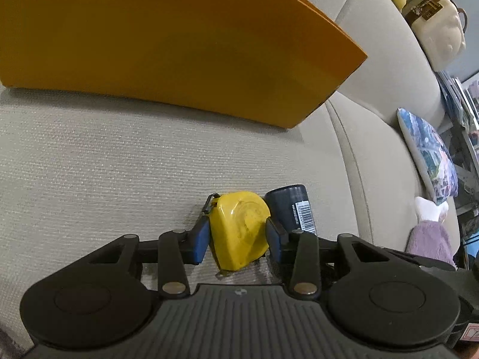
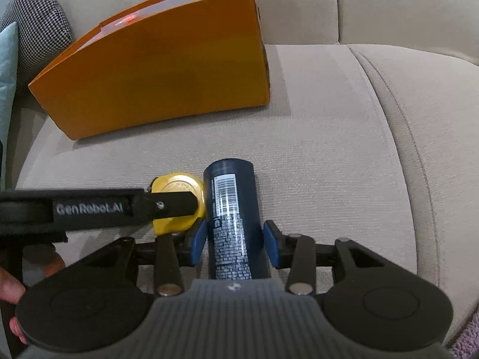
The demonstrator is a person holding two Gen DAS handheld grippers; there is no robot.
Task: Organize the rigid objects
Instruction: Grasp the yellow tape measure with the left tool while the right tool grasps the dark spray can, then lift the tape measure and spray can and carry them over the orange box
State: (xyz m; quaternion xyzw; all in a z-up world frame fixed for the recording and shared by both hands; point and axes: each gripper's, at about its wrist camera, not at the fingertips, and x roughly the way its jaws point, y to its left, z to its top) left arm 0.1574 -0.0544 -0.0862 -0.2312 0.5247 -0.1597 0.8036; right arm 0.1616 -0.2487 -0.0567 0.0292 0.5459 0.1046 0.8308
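A yellow tape measure [image 1: 239,229] lies on the beige sofa seat, and my left gripper [image 1: 238,239] is shut on it, blue pads pressed to both sides. It also shows in the right wrist view [image 2: 176,188], under the left gripper's arm [image 2: 167,203]. A dark blue cylindrical can [image 2: 235,224] with a barcode lies next to the tape measure, touching it. My right gripper [image 2: 235,243] has its blue pads against both sides of the can. The can also shows in the left wrist view [image 1: 295,206]. An orange box [image 2: 161,71] stands further back on the seat.
The orange box [image 1: 167,42] fills the back of the left view. A patterned cushion [image 1: 428,155], a purple plush [image 1: 431,236] and a cream bag [image 1: 434,27] are to the right. A houndstooth cushion [image 2: 39,18] sits at far left. The sofa seam [image 2: 389,113] runs to the right.
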